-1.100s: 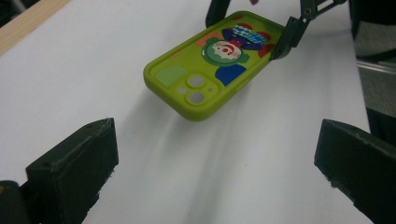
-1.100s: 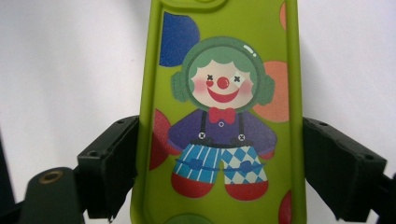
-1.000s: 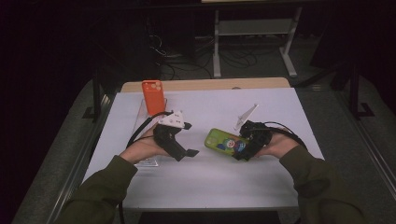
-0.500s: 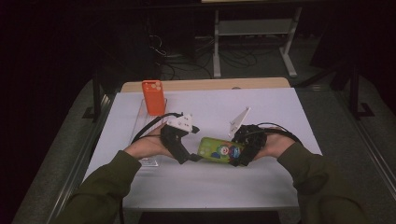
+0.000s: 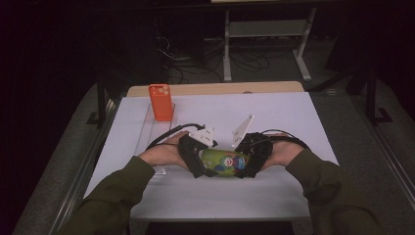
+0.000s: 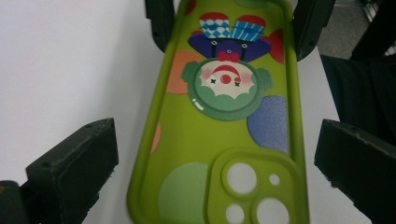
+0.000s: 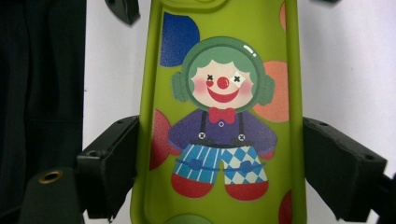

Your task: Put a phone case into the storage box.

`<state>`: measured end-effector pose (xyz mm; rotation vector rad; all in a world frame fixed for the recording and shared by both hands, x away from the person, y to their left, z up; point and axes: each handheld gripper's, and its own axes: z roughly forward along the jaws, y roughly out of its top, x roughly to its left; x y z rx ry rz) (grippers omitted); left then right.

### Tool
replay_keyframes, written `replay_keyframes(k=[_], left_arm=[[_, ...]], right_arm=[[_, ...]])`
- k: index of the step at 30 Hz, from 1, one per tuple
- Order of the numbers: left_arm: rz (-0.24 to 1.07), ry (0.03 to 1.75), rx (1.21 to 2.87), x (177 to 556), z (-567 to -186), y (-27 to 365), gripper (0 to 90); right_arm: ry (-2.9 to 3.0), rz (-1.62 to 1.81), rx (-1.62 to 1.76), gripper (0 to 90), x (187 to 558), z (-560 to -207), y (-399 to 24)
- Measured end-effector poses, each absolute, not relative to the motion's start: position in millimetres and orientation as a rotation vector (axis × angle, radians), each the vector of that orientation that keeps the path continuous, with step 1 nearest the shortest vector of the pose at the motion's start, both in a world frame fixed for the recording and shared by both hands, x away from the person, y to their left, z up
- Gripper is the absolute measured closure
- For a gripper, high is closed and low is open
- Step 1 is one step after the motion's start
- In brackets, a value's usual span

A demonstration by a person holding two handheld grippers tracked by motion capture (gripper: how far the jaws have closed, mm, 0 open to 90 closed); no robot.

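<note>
Your right gripper [image 7: 224, 163] is clamped across the bottom end of the green phone case [image 5: 224, 162], its two black jaws pressing on the long edges right where the clown's trousers and red shoes are printed. You hold it at that end, it seems, so the other end sticks out free for your second hand.

Your left gripper [image 6: 215, 154] is released: its jaws stand wide on either side of the camera-hole end, each with a clear gap of white table [image 5: 274, 112] between pad and case, so nothing is grasped there yet. From this gripper the case runs straight ahead, away between the jaws, and the jaws of your right gripper close on it at the far end. In the high view the two grippers face each other with the case lying lengthwise between them, low over the table near your edge of it.

The case is a soft-looking lime green shell with a raised rim, big coloured dots in blue, orange, red and pale green, and a green-haired clown with a red nose, red bow tie and purple top. Its camera cut-out has two large holes and one or two small ones.

An orange phone case [image 5: 161, 102] stands upright well beyond your left gripper, untouched.
</note>
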<state>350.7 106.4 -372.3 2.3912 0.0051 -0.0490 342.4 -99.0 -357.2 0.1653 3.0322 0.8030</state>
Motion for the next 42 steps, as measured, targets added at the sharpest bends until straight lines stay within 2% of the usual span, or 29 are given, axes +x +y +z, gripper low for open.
replay_keyframes(k=[10, 18, 25, 32, 38, 42], left_arm=[[-0.089, -0.005, 2.427, 350.4, -375.9, 104.9, 0.2], [-0.105, -0.026, 2.432, 351.2, -376.3, 105.5, 11.9], [-0.144, -0.02, 2.43, 351.1, -374.7, 107.2, 14.3], [-0.125, -0.034, 2.451, 350.6, -372.7, 108.9, 15.5], [-0.102, -0.007, 2.467, 348.8, -373.7, 111.2, 15.6], [-0.067, 0.07, 2.472, 349.5, -375.7, 112.3, 15.5]], right_arm=[[3.027, 0.824, 0.135, 15.7, 341.4, -353.3, -96.3], [3.033, 0.84, 0.126, 15.6, 340.4, -352.1, -93.0], [3.043, 0.85, 0.113, 15.4, 341.2, -351.6, -92.8], [3.028, 0.852, 0.111, 14.5, 338.3, -353.4, -92.3], [3.002, 0.866, 0.154, 5.2, 337.9, -353.7, -94.2], [2.987, 0.876, 0.213, 1.3, 338.4, -353.6, -99.4]])
